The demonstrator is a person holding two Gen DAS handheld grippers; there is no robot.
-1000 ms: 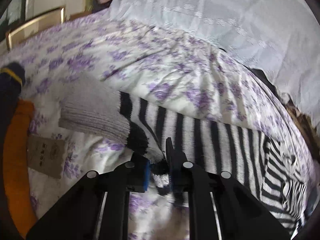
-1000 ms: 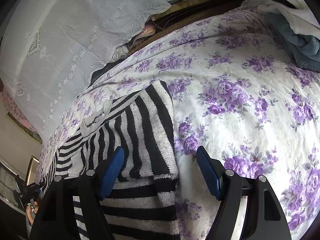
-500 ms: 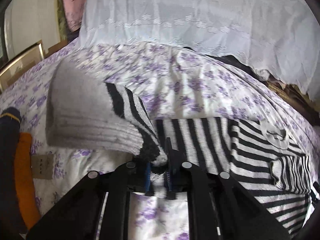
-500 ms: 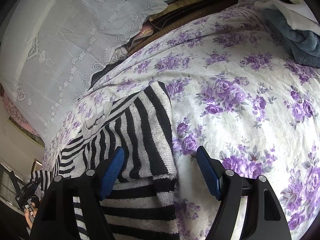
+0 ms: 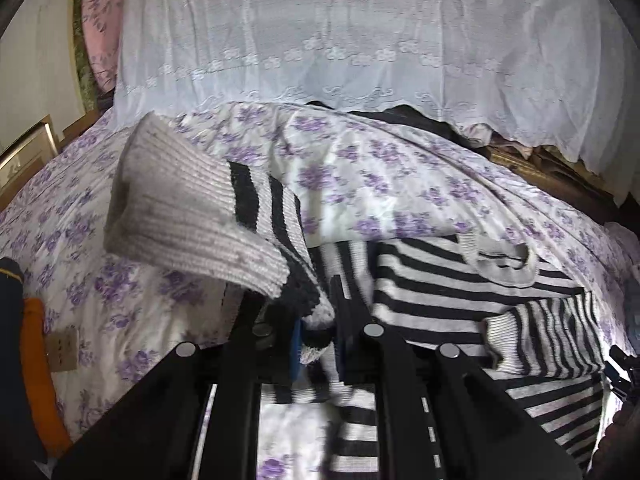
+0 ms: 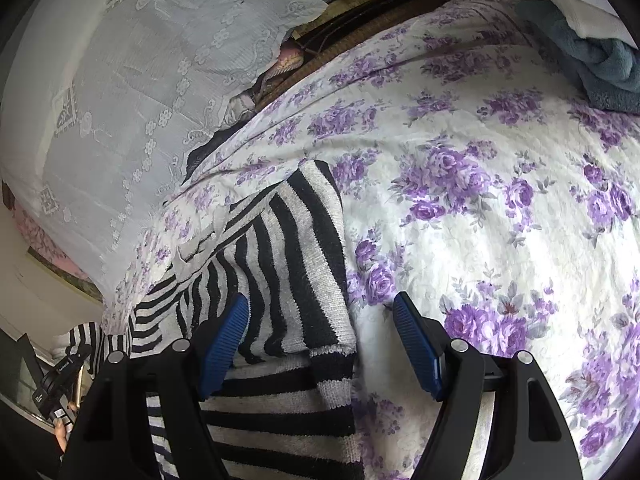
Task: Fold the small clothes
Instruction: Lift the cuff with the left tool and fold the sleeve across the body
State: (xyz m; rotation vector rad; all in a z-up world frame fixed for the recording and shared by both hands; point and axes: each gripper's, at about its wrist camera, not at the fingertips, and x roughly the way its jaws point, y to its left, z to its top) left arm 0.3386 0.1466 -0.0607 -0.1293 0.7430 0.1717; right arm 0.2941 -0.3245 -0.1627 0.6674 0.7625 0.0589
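The striped sweater [image 5: 460, 280] lies spread on the flowered bedcover [image 5: 380, 184], with its collar toward the lace curtain [image 5: 360, 40]. The left gripper [image 5: 318, 340] is closed tightly on the sweater's left sleeve [image 5: 192, 216] near the grey cuff, and the sleeve hangs lifted above the bed, the cuff drooping to the left. The right gripper [image 6: 320, 340] is wide open and holds nothing; it hovers over the other sleeve [image 6: 296, 264], which is already laid over the body.

The step in hand seems to be folding the left sleeve across the chest. To do it well, the person should carry the sleeve over the body, keeping it flat, lay the cuff beside the other sleeve, and release only when the cloth rests. The open right gripper could press the body down, so the sweater does not slide.
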